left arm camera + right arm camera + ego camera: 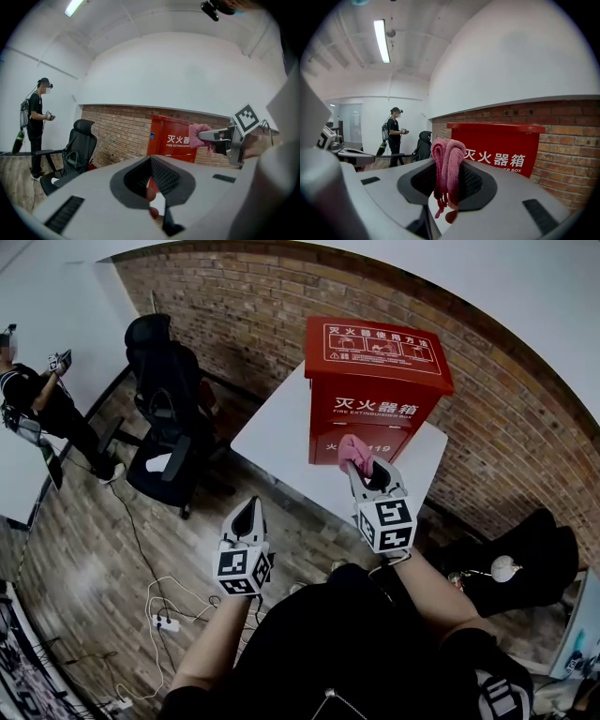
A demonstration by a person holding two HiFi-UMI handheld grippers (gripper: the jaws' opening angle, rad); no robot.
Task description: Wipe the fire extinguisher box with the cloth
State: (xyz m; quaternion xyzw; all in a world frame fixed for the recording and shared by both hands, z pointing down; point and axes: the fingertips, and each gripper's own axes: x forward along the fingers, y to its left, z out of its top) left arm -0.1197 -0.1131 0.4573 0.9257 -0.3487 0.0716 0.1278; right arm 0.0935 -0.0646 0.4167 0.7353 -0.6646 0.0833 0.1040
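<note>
I'm holding the right gripper up in front of the fire extinguisher box, its jaws pinched on a folded pink cloth. In the right gripper view the cloth stands up between the ribbed pads as two rounded folds, with a few loose threads hanging beneath. The red box fills the space just behind it, white characters across its front. The box stands upright on a white table set against a brick wall, its front facing me and its sloped lid carrying a white instruction panel. From the head view the cloth lies over the lower front panel of the box; it looks close enough to touch, though I can't be sure of contact from this angle. My left gripper hangs lower and to the left, off the table's near edge and over the wooden floor. Its jaws are pressed together with nothing between them. To the left of the table sits a black office chair, and farther left a person in dark clothes stands holding a device. A power strip with trailing cables lies on the floor.
</note>
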